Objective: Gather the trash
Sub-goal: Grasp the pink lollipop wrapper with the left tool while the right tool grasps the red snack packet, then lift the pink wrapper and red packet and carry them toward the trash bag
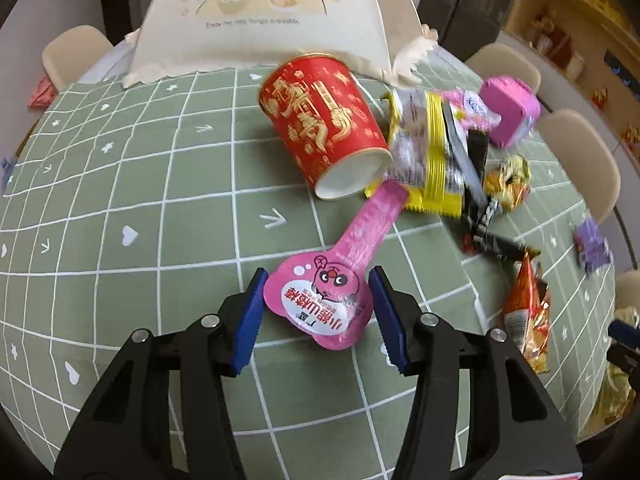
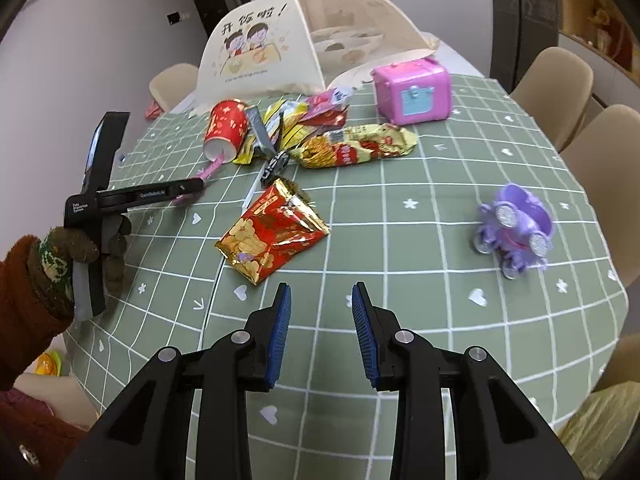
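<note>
My left gripper is open, its blue pads on either side of a pink spoon-shaped wrapper lying on the green tablecloth, apart from it. Behind it a red paper cup lies on its side next to yellow and black wrappers. My right gripper is open and empty above the cloth, just short of a red and gold snack bag. In the right wrist view the left gripper reaches toward the cup. A long gold wrapper lies beyond.
A cream food cover stands at the table's back. A pink toy box and a purple toy carriage sit on the cloth to the right. Beige chairs ring the table.
</note>
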`<state>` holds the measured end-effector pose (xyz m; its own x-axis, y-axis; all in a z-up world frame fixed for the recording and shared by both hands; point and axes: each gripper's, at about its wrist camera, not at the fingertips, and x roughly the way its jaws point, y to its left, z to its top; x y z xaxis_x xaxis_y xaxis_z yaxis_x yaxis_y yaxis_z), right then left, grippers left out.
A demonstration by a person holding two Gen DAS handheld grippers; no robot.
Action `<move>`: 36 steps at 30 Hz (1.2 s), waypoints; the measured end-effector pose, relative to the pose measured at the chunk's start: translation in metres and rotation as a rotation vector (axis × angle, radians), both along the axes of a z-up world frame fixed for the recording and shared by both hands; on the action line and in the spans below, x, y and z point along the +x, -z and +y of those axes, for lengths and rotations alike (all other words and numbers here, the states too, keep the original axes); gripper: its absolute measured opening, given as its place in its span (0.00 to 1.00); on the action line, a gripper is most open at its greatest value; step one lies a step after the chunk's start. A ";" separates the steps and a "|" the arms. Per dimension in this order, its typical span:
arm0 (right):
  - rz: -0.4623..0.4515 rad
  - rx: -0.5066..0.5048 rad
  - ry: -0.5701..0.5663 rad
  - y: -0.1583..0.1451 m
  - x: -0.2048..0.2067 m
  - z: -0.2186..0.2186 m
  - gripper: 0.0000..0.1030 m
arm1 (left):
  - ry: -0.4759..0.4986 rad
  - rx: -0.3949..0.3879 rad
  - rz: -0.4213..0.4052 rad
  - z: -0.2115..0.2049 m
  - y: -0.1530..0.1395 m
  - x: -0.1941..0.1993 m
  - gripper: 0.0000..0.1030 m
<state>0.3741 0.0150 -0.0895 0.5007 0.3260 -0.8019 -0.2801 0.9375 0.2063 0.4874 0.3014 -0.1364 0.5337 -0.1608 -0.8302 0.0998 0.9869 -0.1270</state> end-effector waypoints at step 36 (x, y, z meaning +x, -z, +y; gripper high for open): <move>0.075 0.082 0.080 0.042 0.074 0.071 0.74 | -0.222 -0.081 -0.006 0.025 -0.044 -0.105 0.47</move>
<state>0.4476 0.0861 -0.1314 0.4674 0.3533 -0.8104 -0.1856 0.9355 0.3008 0.3825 0.3268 -0.0926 0.5685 -0.1051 -0.8159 -0.1170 0.9714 -0.2066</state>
